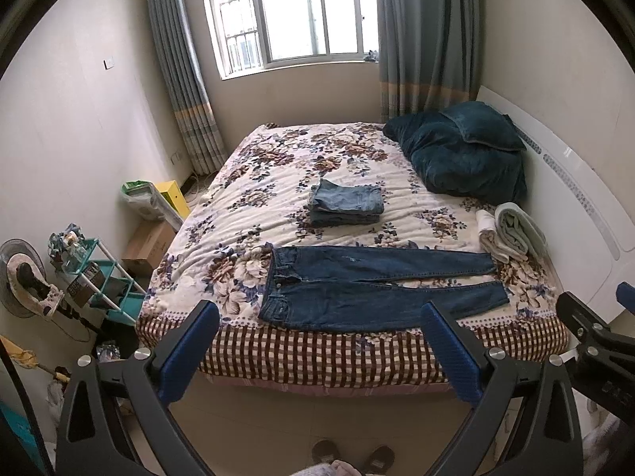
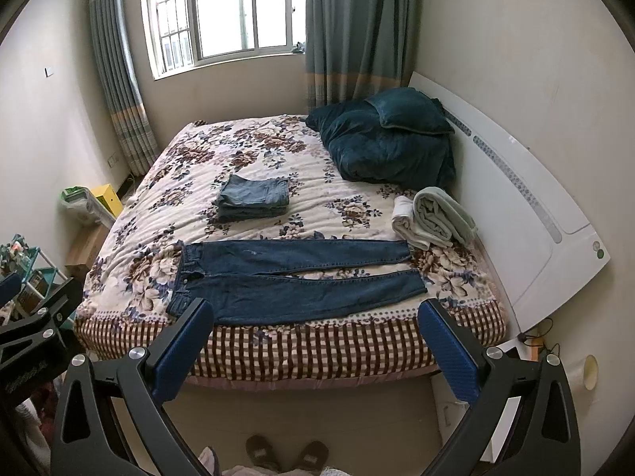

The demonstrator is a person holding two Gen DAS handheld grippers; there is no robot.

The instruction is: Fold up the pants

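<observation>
Dark blue jeans (image 1: pixel 369 289) lie flat along the near edge of the floral bed (image 1: pixel 278 182), waistband to the left and both legs stretched right; they also show in the right wrist view (image 2: pixel 293 277). My left gripper (image 1: pixel 319 317) is open and empty, held in the air in front of the bed's near edge, apart from the jeans. My right gripper (image 2: pixel 313 315) is open and empty at the same distance; its black frame also shows at the right of the left wrist view (image 1: pixel 587 329).
A folded stack of lighter jeans (image 1: pixel 347 202) sits mid-bed. Dark teal pillows (image 1: pixel 464 150) and rolled towels (image 1: pixel 512 234) lie by the white headboard (image 1: pixel 575 206). A teal rack (image 1: pixel 99 277), boxes and a fan crowd the floor at left. Slippers (image 2: pixel 285 454) stand below.
</observation>
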